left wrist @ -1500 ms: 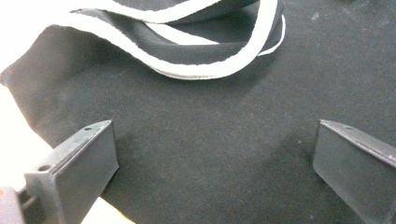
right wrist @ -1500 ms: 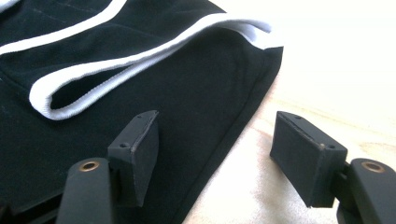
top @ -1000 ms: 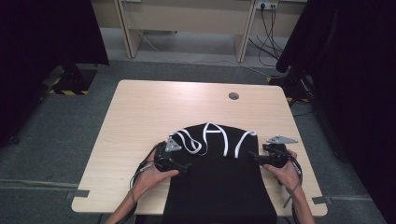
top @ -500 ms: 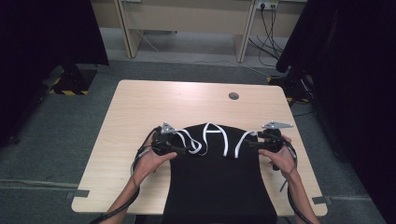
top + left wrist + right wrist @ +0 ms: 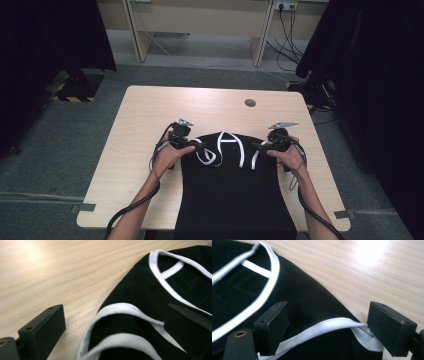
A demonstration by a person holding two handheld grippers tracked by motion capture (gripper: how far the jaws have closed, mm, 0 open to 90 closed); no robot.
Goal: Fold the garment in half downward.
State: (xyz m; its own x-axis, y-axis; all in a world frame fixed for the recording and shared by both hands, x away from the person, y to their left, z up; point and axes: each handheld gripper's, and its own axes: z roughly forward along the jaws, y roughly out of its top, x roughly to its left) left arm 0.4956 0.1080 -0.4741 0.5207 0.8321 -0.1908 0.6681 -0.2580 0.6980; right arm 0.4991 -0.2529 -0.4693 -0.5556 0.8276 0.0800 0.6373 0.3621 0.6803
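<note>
Left claw [image 5: 192, 146]: black body, grey three-cornered plate on top, black cable looping off it and trailing along the forearm. Its jaws in the left gripper view [image 5: 110, 327]: flat, black, rectangular blocks with small screw holes; a brass-coloured eyelet at the near left corner. Right claw [image 5: 263, 145]: same build, grey plate, black cable. Its jaws [image 5: 329, 327]: black blocks, worn edges, brass eyelet near left. Forearms bare, no sleeves in view.

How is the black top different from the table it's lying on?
The black top is dark with white trim, while the table is pale wood. The top is soft cloth with curved edges; the table is hard and straight-edged. The top hangs over the near edge; the table lies flat. Both sit between the left tool and right tool.
</note>
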